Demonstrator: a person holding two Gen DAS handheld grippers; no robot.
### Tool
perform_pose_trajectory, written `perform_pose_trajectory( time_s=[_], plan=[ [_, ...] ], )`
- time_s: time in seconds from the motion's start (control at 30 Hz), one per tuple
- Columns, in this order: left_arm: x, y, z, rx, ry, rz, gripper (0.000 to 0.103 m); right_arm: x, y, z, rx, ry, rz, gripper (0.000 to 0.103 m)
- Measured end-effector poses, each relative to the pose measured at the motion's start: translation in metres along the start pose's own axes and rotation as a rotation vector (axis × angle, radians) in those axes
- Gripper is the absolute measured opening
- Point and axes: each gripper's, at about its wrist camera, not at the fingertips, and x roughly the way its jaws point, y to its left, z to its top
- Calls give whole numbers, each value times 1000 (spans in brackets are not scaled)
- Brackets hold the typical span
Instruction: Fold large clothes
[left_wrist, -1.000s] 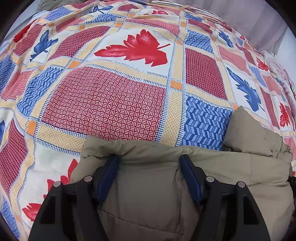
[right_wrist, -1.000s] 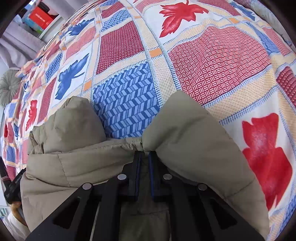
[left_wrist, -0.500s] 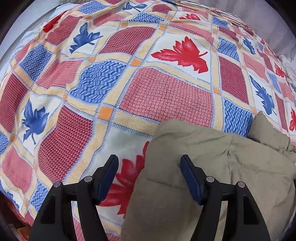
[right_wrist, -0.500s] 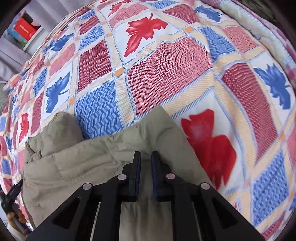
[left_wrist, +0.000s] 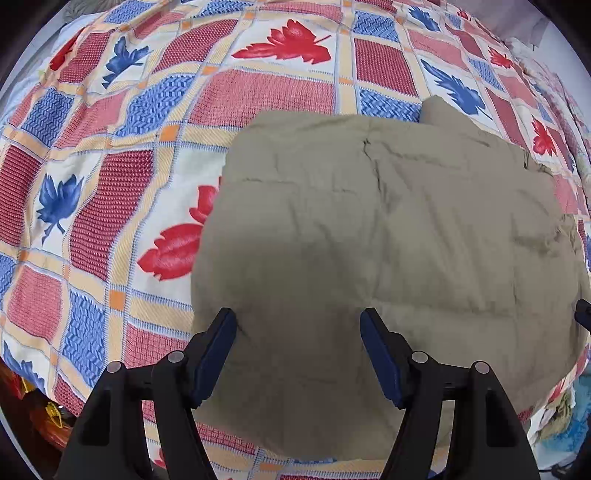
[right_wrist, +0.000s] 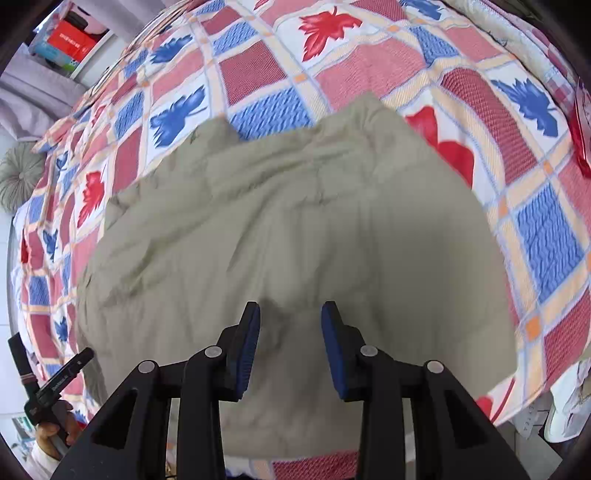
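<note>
An olive-khaki padded jacket (left_wrist: 388, 240) lies folded into a broad, puffy rectangle on the patterned bedspread (left_wrist: 110, 206). The left gripper (left_wrist: 298, 339) hangs above the jacket's near left part, pointing down, jaws wide open with nothing between them. In the right wrist view the same jacket (right_wrist: 288, 236) fills the middle. Above its near edge the right gripper (right_wrist: 290, 325) has its jaws opening, and the blue pads (right_wrist: 248, 343) touch no cloth. A small lump of jacket (right_wrist: 216, 129) sticks out at the far left corner.
The bedspread (right_wrist: 535, 229) has red, blue and leaf-print squares all around the jacket. A person's hand on the other gripper's handle (right_wrist: 48, 398) shows at lower left. Shelves with a red box (right_wrist: 72, 38) stand beyond the bed. The bed's near edge lies just below the jacket.
The right gripper let go of the jacket fold and its jaws parted. Both grippers rose and drew back toward the near edge, so much more of the folded jacket shows.
</note>
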Motion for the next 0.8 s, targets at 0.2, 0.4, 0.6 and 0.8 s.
perform_pose_trajectory(
  time_s=[0.2,0.4,0.6,0.8],
  plan=[
    [-6,-7,-17,22,11,-12,91,1,12,-29,12,38,25,42],
    [-10,-9,-19,41,18,-12,103,3,20,-41,16,54,27,44],
    [-12,-12,-20,70,14,-17,103,6,33,-51,-8,70,30,49],
    [-9,-11,-25,65,25,7,103,9,41,-60,-15,86,48,57]
  ],
)
